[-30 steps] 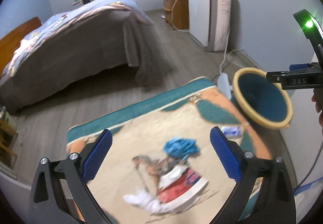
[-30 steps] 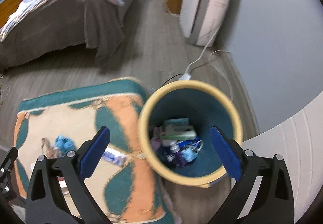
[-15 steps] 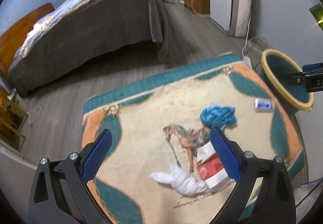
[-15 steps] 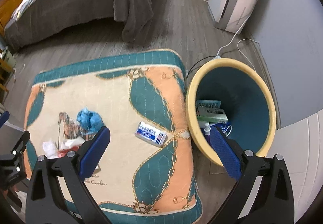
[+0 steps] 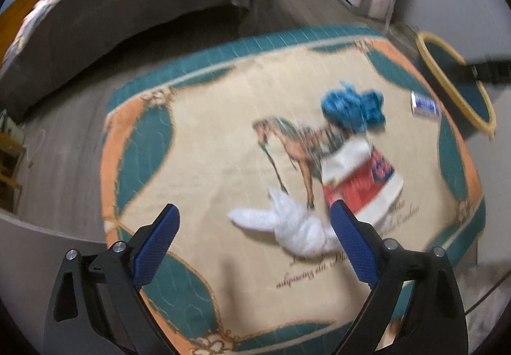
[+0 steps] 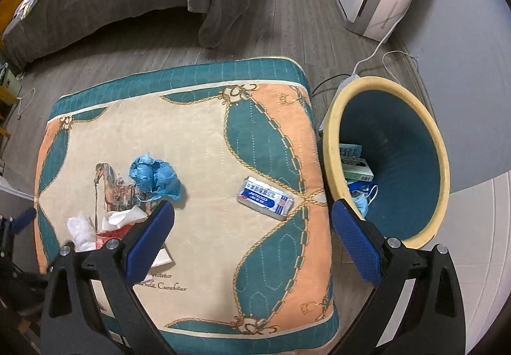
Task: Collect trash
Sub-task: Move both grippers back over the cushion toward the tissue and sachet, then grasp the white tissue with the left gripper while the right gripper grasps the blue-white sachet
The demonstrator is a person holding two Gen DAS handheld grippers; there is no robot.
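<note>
- The left gripper (image 5: 254, 235) hangs over the quilted mat (image 6: 204, 137) with jaws wide apart and empty; the white crumpled tissue (image 5: 287, 227) lies partly between them, touching the red-and-white wrapper (image 5: 361, 182).
- The right gripper (image 6: 252, 236) is likewise spread and empty, above the small blue-and-white packet (image 6: 265, 197), just beside the yellow-rimmed bin (image 6: 332, 144), which already holds some trash.
- The blue crumpled glove or bag (image 6: 155, 177) sits near the wrapper.
- Risk: tissue and wrapper overlap, so a pinch may drag both, catch the soft mat, or let the limp tissue slip out.
- Risk: the flat packet offers little edge; the jaws could skid over it or push it off the mat.
- Versus half a second ago, the left gripper has dropped closer to the tissue, and the right has swung from the bin towards the packet.
</note>
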